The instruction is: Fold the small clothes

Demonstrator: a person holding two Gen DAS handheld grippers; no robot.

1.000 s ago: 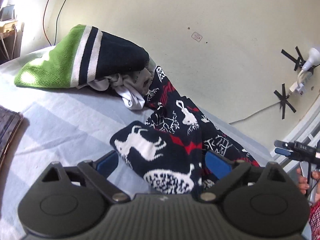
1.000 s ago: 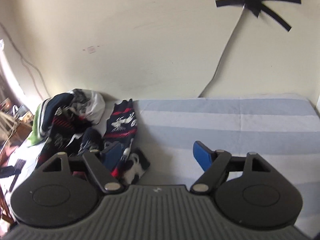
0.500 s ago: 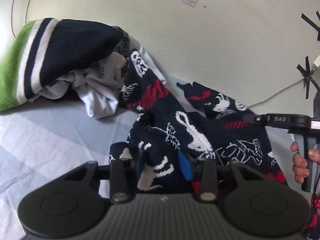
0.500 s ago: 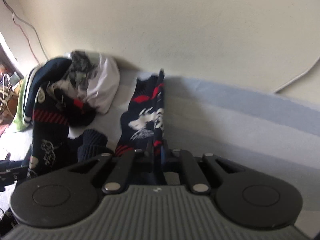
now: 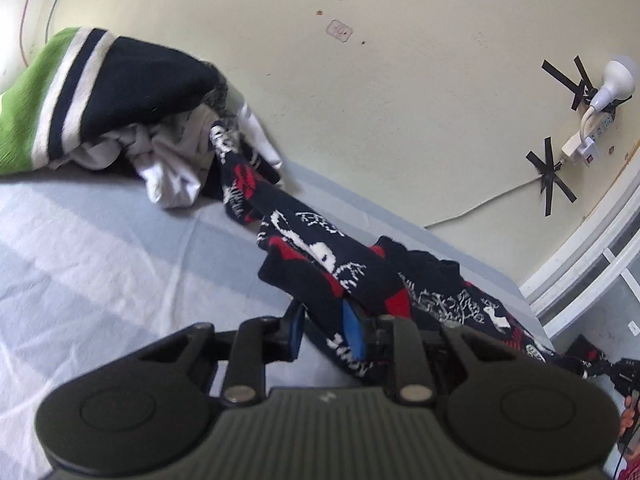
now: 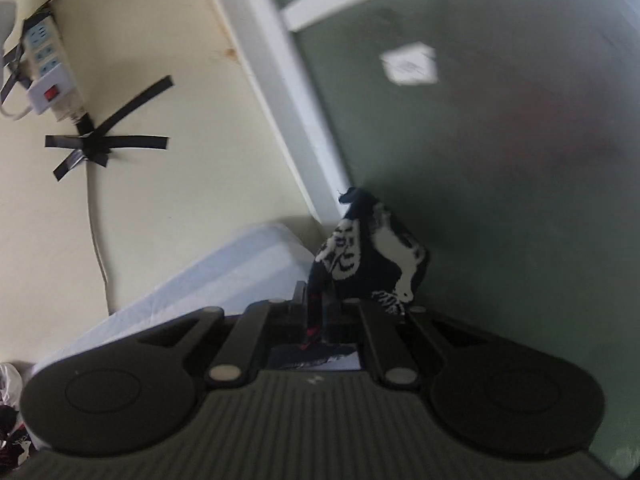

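Note:
A navy knit garment point(image 5: 320, 248) with white animal figures and red patches stretches across the striped bed sheet point(image 5: 100, 248). My left gripper point(image 5: 324, 328) is shut on one end of it, fabric pinched between the blue pads point(image 5: 352, 330). My right gripper point(image 6: 316, 308) is shut on the other end point(image 6: 372, 256), which sticks up above the jaws, lifted off the bed. The right gripper also shows at the left wrist view's lower right edge point(image 5: 616, 372).
A pile of clothes point(image 5: 120, 112) with a green, white and navy striped piece lies at the back left against the wall. A power strip point(image 6: 44, 64) and taped cable point(image 6: 96, 148) hang on the wall. A white window frame point(image 6: 288, 92) and glass are at the right.
Both grippers went from open to shut on the navy garment. The right gripper then lifted its end and swung right toward the window; the left pulled back, stretching the garment.

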